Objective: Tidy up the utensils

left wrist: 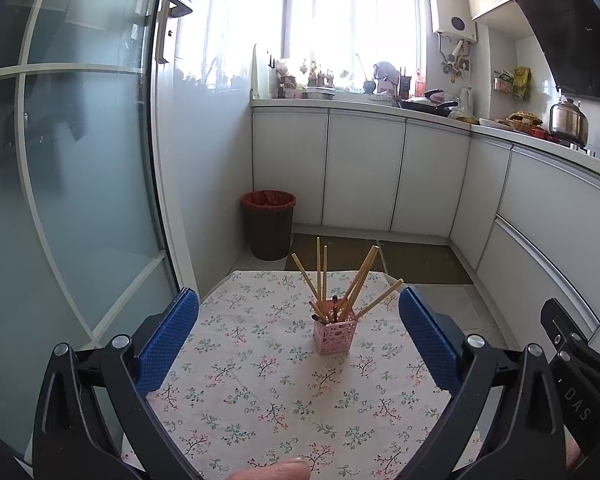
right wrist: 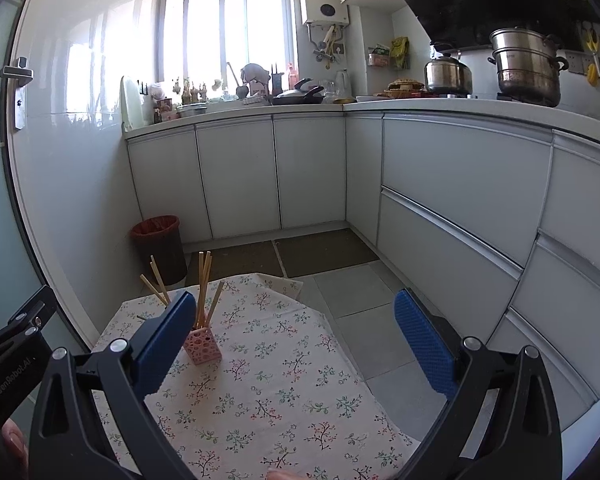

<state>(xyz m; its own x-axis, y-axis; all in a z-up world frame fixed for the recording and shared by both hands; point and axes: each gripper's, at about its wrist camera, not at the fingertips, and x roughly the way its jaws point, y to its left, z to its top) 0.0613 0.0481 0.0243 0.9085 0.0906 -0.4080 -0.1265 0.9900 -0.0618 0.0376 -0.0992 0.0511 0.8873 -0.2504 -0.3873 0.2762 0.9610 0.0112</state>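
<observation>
The pink holder, a square plastic cup with a perforated lattice wall, stands upright near the middle of the table. It contains slim, straight wooden chopsticks that fan outward, plus at least 1 dark-tipped utensil. The table is covered by a pale cloth with a small floral print.

The left gripper has its jaws wide apart, holding nothing; its blue pads carry a fine dimpled texture. The holder sits ahead, between the fingers.

The right gripper is likewise spread and empty; the holder is just beside its left pad.

A round dark bin with a red liner stands on the floor beyond the table.
</observation>
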